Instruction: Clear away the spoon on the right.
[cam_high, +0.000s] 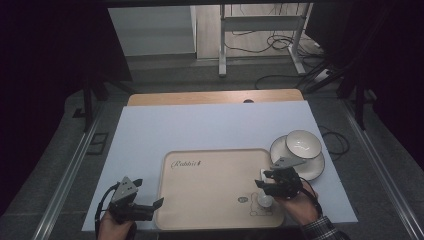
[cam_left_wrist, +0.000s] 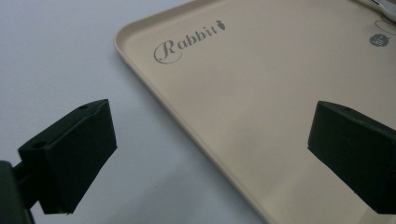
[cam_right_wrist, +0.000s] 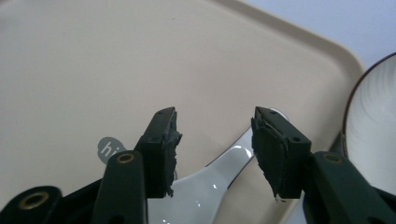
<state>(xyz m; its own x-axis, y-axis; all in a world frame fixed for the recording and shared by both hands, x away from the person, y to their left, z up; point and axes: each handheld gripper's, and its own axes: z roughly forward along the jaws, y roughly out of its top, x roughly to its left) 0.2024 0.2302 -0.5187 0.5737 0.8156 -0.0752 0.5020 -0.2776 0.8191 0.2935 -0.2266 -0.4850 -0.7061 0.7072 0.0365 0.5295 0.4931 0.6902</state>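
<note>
The tray (cam_high: 210, 185) is beige with grey "Rabbit" lettering. The spoon (cam_right_wrist: 205, 186) is glossy white. The bowl (cam_high: 303, 144) is white, dark-rimmed.

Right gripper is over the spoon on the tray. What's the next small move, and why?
Probably lift the right gripper straight up and clear. Its jaws stand open on either side of the white spoon, pads off it, and the spoon appears to lie flat on the beige tray, so it looks set down.

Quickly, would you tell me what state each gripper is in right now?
Left gripper: open, nothing between its jaws, at the tray's left edge.
Right gripper: open, jaws astride the white spoon on the tray, pads not pressing it.
</note>
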